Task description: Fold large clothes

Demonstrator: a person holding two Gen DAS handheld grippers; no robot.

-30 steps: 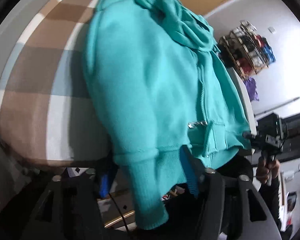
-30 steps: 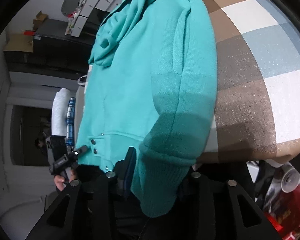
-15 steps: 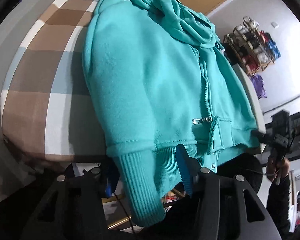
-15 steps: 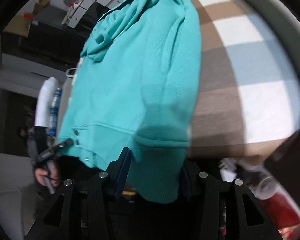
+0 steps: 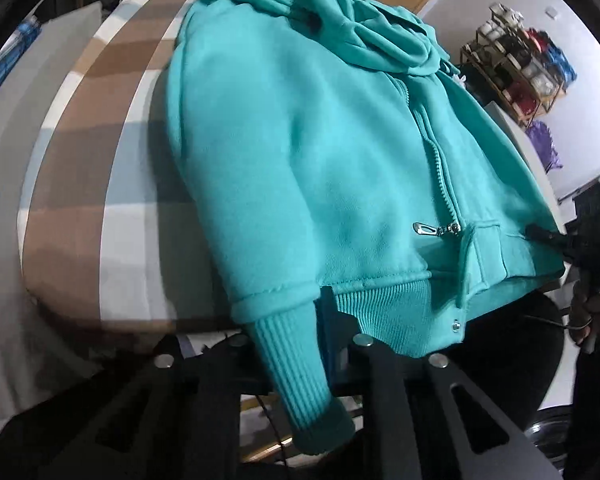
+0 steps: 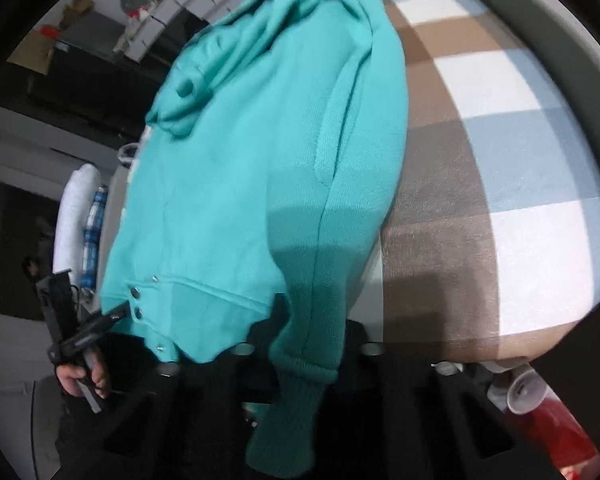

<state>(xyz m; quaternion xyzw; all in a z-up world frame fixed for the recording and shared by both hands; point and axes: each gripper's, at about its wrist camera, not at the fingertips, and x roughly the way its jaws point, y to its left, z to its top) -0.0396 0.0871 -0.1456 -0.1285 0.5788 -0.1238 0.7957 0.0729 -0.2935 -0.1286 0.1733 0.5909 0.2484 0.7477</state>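
A teal zip hoodie (image 5: pixel 300 152) lies front up on a checked cloth surface (image 5: pixel 84 184), its ribbed hem hanging over the near edge. My left gripper (image 5: pixel 284 320) is at that hem, its jaws closing and pinched on the left sleeve cuff (image 5: pixel 300 368), which dangles down between them. My right gripper (image 6: pixel 304 336) is closing on the right sleeve (image 6: pixel 312 312) just above its cuff. Each gripper shows in the other's view at the hem's far corner: the right gripper (image 5: pixel 536 234) and the left gripper (image 6: pixel 118 314), each held by a hand.
The brown, white and blue checked surface (image 6: pixel 500 160) has a grey rim (image 6: pixel 540 32). A shelf rack (image 5: pixel 520 64) stands by the wall. A rolled white towel (image 6: pixel 76 208) lies beyond the hoodie. A red and white container (image 6: pixel 540 412) sits below the edge.
Both pairs of jaws, wide around the sleeves earlier, have closed onto them. Both cameras have tilted a little, so more of the hoodie's front shows.
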